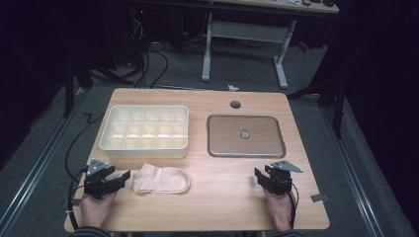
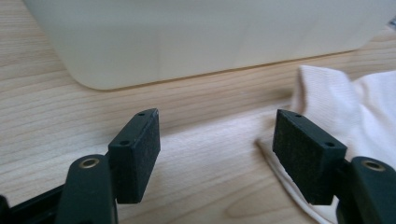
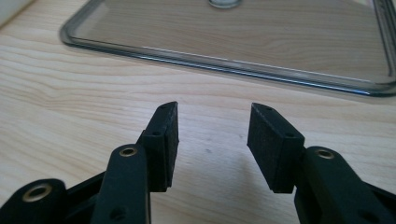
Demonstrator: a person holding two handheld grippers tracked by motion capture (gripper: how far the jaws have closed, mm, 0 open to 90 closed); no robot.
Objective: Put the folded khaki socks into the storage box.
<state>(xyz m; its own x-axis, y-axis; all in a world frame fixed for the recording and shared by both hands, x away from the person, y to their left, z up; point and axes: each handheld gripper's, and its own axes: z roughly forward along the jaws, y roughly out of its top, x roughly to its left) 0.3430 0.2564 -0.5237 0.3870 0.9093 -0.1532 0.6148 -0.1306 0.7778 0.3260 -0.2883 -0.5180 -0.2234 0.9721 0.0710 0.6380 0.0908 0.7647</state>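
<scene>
— see the sock point(image 1: 161, 179)? it's lying flat on the table point(image 1: 227, 207), just in front of the white divided box point(image 1: 145, 128), and the left gripper point(image 1: 120, 178) is right at its near end.

— yes. from the left gripper view the jaws stand wide apart, nothing between them, and one pad point(image 2: 306, 154) already sits over the edge of the sock point(image 2: 355, 116). the other is over bare wood.

— so what worries you?

— if it closes from there, i'd guess it catches only the top layer of the cuff. thin fabric, a shallow bite, and it could slide out as soon as it's lifted.

— or drag the whole thing sideways instead of picking it up.

— that too. and the box is close behind; its wall point(image 2: 210, 42) looms large ahead of the jaws. push forward too far and the gripper bumps it.

— the right gripper point(image 1: 262, 176)?

— parked well apart, near the glass lid point(image 1: 245, 136), jaws partly open and empty point(image 3: 212, 140). it's nowhere near the sock, so it can't pin the other end. a limp sock held at one end will dangle and may snag a divider on the way into a compartment.

— so a deeper bite first.

— that's my feeling.
</scene>
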